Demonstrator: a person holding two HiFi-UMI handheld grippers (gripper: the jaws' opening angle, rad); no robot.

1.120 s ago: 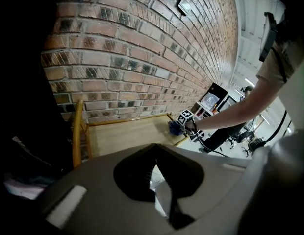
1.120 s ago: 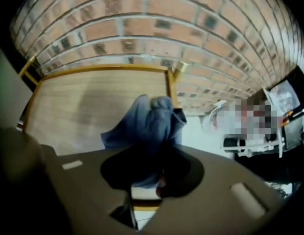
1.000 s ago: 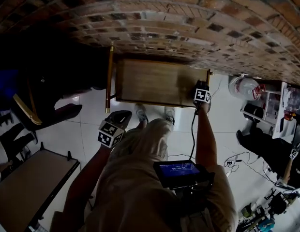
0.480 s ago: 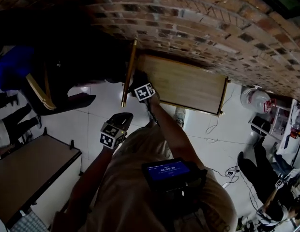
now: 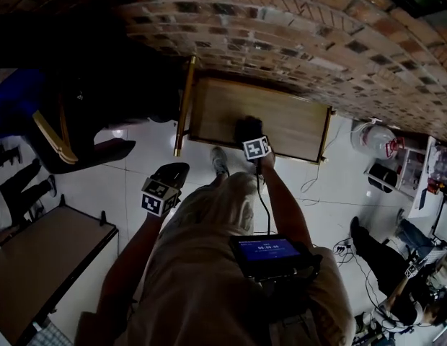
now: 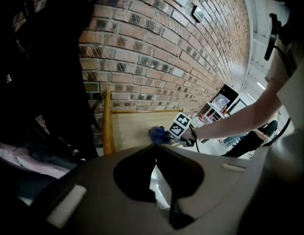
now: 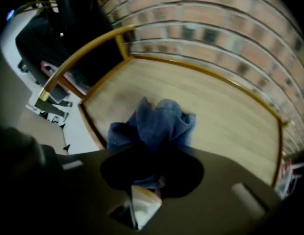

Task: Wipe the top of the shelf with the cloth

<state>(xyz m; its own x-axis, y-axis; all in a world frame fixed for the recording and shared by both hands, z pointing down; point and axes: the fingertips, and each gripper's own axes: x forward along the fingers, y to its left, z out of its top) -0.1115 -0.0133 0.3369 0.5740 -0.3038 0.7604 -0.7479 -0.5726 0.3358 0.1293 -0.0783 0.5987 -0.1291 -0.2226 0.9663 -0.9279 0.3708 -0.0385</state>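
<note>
Right gripper [image 7: 152, 165], clamped on cloth [image 7: 157, 124], swept back from shelf top's [image 5: 295, 125] left end to mid front edge; wiping underway. Left gripper [image 6: 155, 153] jaws together, empty, idle.

The cloth [image 7: 159, 124] is blue, soft and crumpled into a loose bunch with folds standing up. Its lower end is pinched between the closed jaws of the right gripper [image 7: 151, 182], and the bunch rests on the shelf top [image 7: 230, 111]. It sits near the front edge, about midway along the length. The shelf top is a flat, light wooden board, bordered by a raised golden-wood rim [image 7: 86, 50].
</note>
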